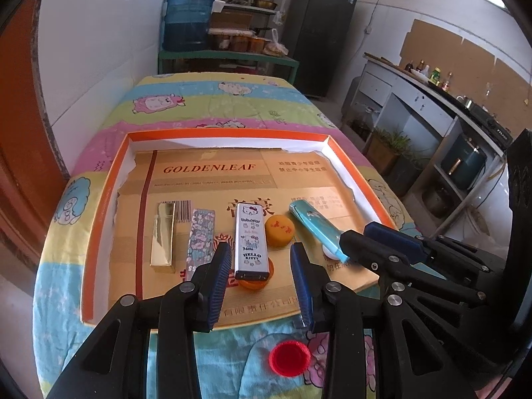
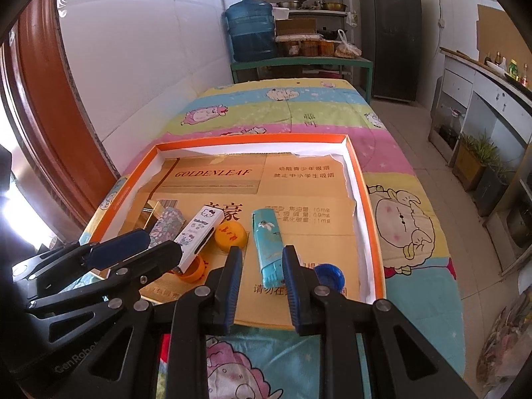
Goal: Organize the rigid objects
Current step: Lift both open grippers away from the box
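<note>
The orange-rimmed tray [image 1: 106,179] sits on the cartoon-print cloth [image 1: 212,106], lined with cardboard. From left to right inside it lie the gold box [image 1: 163,236], the floral box [image 1: 201,236], the Hello Kitty box [image 1: 251,241] with its near end propped on an orange cap [image 1: 254,282], a second orange cap [image 1: 281,231], the teal lighter [image 2: 267,244] and a blue cap [image 2: 329,274]. The left gripper [image 1: 261,262] is spread, jaws flanking the Hello Kitty box without contact. The right gripper [image 2: 261,266] is spread, jaws either side of the teal lighter's near end. A red cap [image 1: 289,359] lies on the cloth outside the tray.
</note>
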The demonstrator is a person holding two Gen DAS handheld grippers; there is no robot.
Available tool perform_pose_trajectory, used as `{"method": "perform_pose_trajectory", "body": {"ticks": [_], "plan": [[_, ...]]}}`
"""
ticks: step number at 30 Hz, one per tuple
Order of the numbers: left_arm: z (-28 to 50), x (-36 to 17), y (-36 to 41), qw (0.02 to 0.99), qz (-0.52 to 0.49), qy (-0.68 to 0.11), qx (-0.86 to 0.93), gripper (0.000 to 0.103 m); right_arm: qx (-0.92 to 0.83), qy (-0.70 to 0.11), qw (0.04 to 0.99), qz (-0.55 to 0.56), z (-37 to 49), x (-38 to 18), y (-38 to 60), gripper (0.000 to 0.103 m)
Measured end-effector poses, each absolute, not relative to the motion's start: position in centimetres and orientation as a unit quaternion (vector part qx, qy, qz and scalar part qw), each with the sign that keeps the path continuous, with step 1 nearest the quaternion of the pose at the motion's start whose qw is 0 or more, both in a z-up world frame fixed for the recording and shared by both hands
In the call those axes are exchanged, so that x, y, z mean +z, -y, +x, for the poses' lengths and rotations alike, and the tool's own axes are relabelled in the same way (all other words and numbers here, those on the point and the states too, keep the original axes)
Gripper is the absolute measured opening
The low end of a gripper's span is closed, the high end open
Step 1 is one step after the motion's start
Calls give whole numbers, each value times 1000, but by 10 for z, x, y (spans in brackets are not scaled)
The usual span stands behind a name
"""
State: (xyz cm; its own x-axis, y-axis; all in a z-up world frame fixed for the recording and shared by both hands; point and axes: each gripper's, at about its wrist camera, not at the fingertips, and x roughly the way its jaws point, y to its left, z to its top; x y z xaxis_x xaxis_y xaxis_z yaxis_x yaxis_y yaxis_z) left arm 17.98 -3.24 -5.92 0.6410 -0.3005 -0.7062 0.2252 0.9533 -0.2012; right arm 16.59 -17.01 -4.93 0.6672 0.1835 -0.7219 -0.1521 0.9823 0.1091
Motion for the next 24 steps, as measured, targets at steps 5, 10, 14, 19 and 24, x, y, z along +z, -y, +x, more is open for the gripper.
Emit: {"method": "perform_pose_trajectory", "body": {"ticks": [5,10,14,19,24], "plan": [[170,-55,30,907,-49,-393,-145,38,91,-393,915,19,159,-45,169,25],[160,-50,27,908,-51,-389,-145,38,92,-390,916,18,151,-41,168,25],[152,-46,24,910,-53,-386,-145,38,93,-389,916,19,144,-39,168,25],[142,-45,20,911,-55,-384,-143,38,93,-387,917,18,134,-36,167,25],[130,-44,14,912,-57,-381,-141,38,94,-387,917,17,131,-35,166,25]]}}
